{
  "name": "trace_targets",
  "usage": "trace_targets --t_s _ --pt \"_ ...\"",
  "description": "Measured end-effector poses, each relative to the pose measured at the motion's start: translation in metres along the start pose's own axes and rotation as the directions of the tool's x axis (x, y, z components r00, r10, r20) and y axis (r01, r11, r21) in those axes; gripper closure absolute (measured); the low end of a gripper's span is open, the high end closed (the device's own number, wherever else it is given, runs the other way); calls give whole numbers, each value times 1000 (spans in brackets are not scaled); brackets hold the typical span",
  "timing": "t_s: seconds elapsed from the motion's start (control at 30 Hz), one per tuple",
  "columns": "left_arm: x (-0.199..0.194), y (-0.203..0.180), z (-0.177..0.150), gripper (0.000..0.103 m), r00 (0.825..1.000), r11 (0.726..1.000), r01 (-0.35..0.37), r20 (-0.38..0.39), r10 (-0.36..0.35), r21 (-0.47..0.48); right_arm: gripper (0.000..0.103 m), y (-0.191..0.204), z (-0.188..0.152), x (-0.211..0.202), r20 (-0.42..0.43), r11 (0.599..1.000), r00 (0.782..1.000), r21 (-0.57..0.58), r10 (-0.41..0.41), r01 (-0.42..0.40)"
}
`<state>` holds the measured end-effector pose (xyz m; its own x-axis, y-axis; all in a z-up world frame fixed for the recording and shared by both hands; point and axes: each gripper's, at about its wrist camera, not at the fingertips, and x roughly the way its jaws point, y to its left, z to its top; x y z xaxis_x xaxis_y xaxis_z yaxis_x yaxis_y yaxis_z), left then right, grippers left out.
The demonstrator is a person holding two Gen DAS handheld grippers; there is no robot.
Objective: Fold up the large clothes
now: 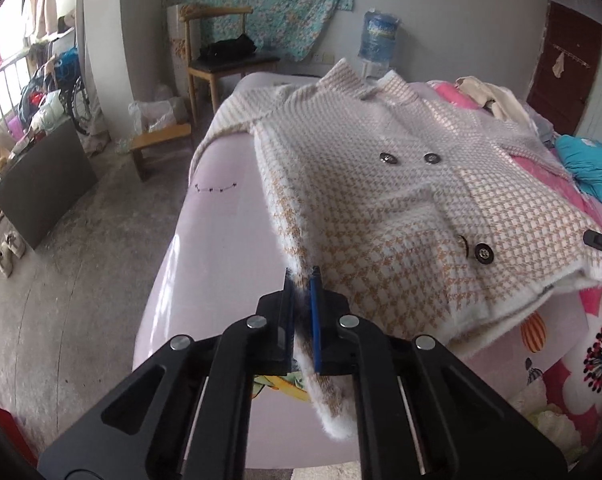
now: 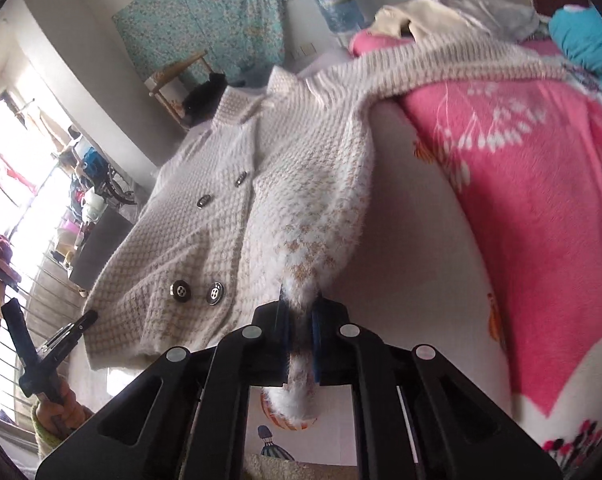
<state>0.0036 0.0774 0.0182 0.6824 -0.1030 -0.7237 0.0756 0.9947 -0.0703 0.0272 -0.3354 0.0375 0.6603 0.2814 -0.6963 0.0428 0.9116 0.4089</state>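
coat point(image 1: 401, 184), a fuzzy cream-and-tan houndstooth one, lay face up and spread along the pale pink bed point(image 1: 221, 216), collar toward the far wall, which reads as the flat layout wanted before a first fold. left gripper point(image 1: 302, 280) was closed tight on the near left hem corner, the fabric pinched between its pads and hanging a little below them. four dark buttons showed on the front, two upper point(image 1: 409, 157) and two lower point(image 1: 474, 249). right gripper point(image 2: 299, 306) was likewise clamped on the right hem corner, fluffy cloth bunched between its jaws. one corner per claw likely let the hem be raised evenly toward the collar. one pink floral blanket point(image 2: 541, 208) lay just right of the coat.
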Motion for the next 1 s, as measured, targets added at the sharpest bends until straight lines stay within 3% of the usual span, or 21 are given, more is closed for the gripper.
trace_targets --t_s 0.17,0.33,0.4,0.43,0.47,0.5,0.53,0.57,0.63,0.73,0.83,1.0 --pt "-37 -1 -11 97 1000 999 9 -2 -9 46 96 3 -20 -37 -12 1000 1000 -30 4 -4" --pt "-45 13 -51 97 991 1000 -21 -130 23 12 95 -14 -73 -46 -131 1000 991 -1 -21 21" --pt "-29 17 -70 94 977 1000 -17 -211 14 -15 91 -23 -96 -33 -200 993 973 -19 -118 116" --pt "-19 19 -79 92 968 999 -27 -252 21 -19 83 -27 -105 -23 -241 981 951 -50 -195 188" --pt "-10 20 -86 92 959 999 -41 -280 36 -14 81 -31 -109 -16 -268 964 926 -88 -265 250" --pt "-5 22 -90 92 954 998 -62 -294 57 -6 80 -32 -113 -15 -273 950 910 -119 -311 289" --pt "-2 23 -91 85 950 997 -81 -302 77 0 75 -32 -112 -19 -261 942 906 -137 -333 306" --pt "-3 26 -92 80 950 996 -88 -300 83 -3 69 -31 -110 -25 -240 942 912 -143 -332 305" --pt "-10 34 -85 60 961 995 -92 -264 82 -26 46 -25 -98 -40 -163 937 928 -162 -334 309" --pt "-19 44 -66 41 979 993 -90 -188 75 -73 37 -5 -71 -47 -60 931 947 -211 -317 298" --pt "-18 54 -45 31 987 988 -97 -136 81 -118 34 26 -43 -32 -15 949 972 -220 -235 226" --pt "-6 74 -3 30 990 974 -133 -67 123 -181 33 94 -14 22 -10 964 996 -254 -88 82"
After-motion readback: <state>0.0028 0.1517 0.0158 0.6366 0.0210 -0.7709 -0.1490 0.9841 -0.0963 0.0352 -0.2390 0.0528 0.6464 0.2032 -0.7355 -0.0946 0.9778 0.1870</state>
